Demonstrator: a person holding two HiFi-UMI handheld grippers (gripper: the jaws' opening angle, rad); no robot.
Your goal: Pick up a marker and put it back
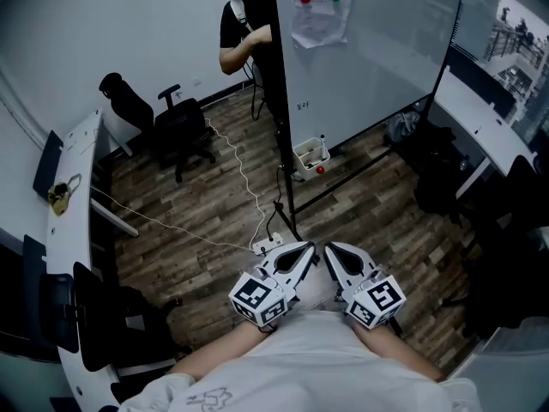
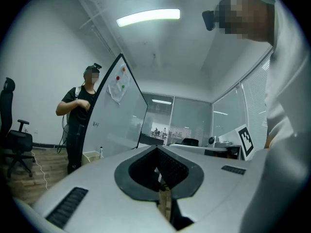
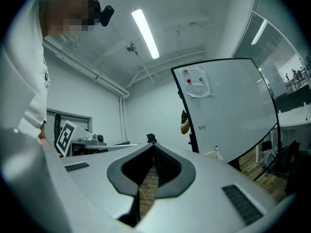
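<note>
The marker [image 1: 322, 142] appears to be the thin white stick standing upright in the small white basket [image 1: 309, 155] at the foot of the whiteboard [image 1: 369, 50], near the board's left post; it is too small to be sure. Nothing of the task looks done yet: the marker is untouched, and both the pick-up and the return are still to come.

Far left of the whiteboard, a long white desk [image 1: 81, 187] runs along the wall. Closer to the board stands a black office chair [image 1: 176, 127]. From there a white cable [image 1: 240, 174] winds across the wood floor to a power strip [image 1: 268, 245] lying in front of the board's post. A person [image 1: 244, 24] in black stands at the board's left edge.

The left gripper [image 1: 302, 251] is held against the holder's body, well short of the board, its jaws drawn together on nothing. Just right of it, the right gripper [image 1: 333, 251] is likewise closed and empty.

A small red object [image 1: 320, 169] lies on the floor just in front of the basket. The cable, power strip and the board's floor bar lie across the walk to the basket, so I judge them a tripping risk.
</note>
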